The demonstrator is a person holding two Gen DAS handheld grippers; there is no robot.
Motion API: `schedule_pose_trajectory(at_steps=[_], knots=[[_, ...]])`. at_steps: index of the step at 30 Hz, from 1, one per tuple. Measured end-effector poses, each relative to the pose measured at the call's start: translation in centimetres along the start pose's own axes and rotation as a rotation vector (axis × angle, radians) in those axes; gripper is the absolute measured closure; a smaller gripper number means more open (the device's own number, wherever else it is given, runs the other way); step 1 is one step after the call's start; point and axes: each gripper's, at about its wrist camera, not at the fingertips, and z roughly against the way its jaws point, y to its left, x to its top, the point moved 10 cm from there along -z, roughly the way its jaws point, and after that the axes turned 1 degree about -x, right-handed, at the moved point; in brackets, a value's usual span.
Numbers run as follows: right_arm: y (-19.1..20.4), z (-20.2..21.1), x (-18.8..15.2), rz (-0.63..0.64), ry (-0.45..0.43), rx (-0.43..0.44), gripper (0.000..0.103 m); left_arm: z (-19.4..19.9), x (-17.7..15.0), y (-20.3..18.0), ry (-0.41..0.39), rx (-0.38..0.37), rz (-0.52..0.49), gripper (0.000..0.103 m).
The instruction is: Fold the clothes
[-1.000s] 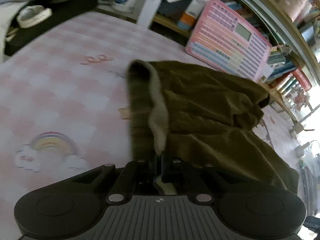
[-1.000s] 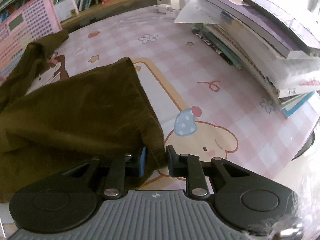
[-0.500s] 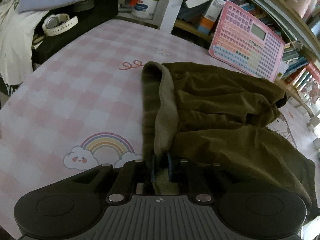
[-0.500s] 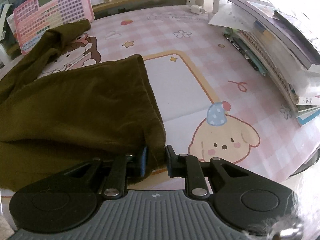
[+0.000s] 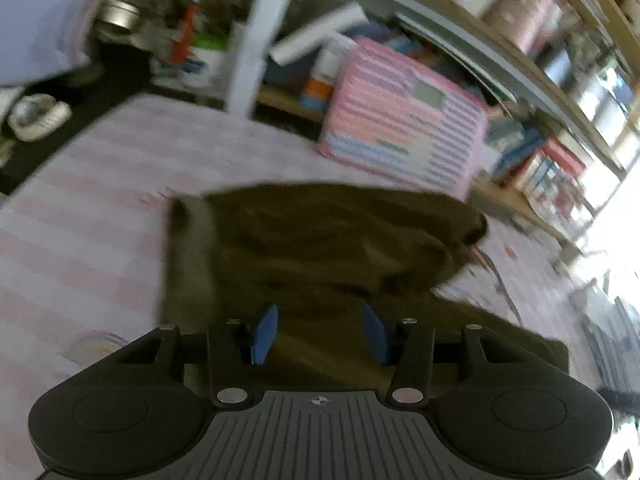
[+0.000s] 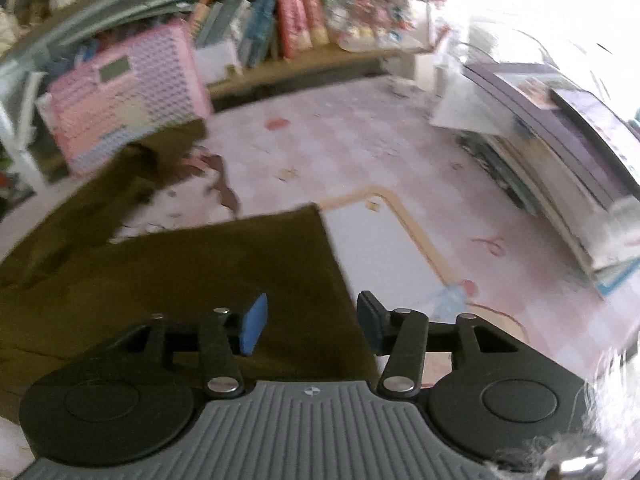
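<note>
Left gripper (image 5: 320, 334): Where a second ago it pinched the olive-brown garment (image 5: 328, 240) at its edge, its jaws are now opening, the cloth lying free beneath them.
Garment: spread on the pink checked mat (image 5: 92, 216), part-folded.
Right gripper (image 6: 309, 326): likewise opening, hem released.
Meaning: this fold looks laid down.

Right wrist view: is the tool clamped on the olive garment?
No: the right tool has its jaws opening, blue pads apart, and the olive garment lies flat on the pink mat beneath them.
</note>
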Motion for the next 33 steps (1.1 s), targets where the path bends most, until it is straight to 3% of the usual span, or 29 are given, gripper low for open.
schedule_pose_trajectory(at_steps=[8, 10, 13, 16, 19, 26, 28, 33], knots=[[0.1, 2.2, -0.8, 0.036, -0.02, 0.07, 0.049, -1.9, -2.8, -4.1, 0.078, -0.053, -0.03, 0.054], [4.2, -1.8, 1.7, 0.048, -0.01, 0.093, 0.048, -1.9, -3.2, -4.9, 0.086, -0.055, -0.035, 0.05], [6.2, -3.5, 2.2, 0.077, 0.017, 0.139, 0.047, -2.1, -3.9, -5.9, 0.097, -0.042, -0.039, 0.047], [11.6, -9.2, 4.9, 0.118, 0.054, 0.186, 0.046, -2.2, -4.6, -6.5, 0.112, -0.013, -0.033, 0.047], [14.2, -12.1, 6.6, 0.165, 0.07, 0.231, 0.045, -2.5, -5.0, -7.4, 0.121, 0.024, -0.024, 0.047], [10.9, -13.9, 8.6, 0.203, 0.091, 0.334, 0.043, -2.8, -5.3, -11.4, 0.079, 0.121, 0.011, 0.047], [10.3, -14.9, 9.5, 0.24, 0.093, 0.365, 0.043, -2.9, -5.5, -12.6, 0.052, 0.154, 0.026, 0.042], [10.3, -17.7, 12.3, 0.373, 0.071, 0.457, 0.043, -2.7, -6.8, -15.0, 0.0, 0.241, 0.093, 0.041]])
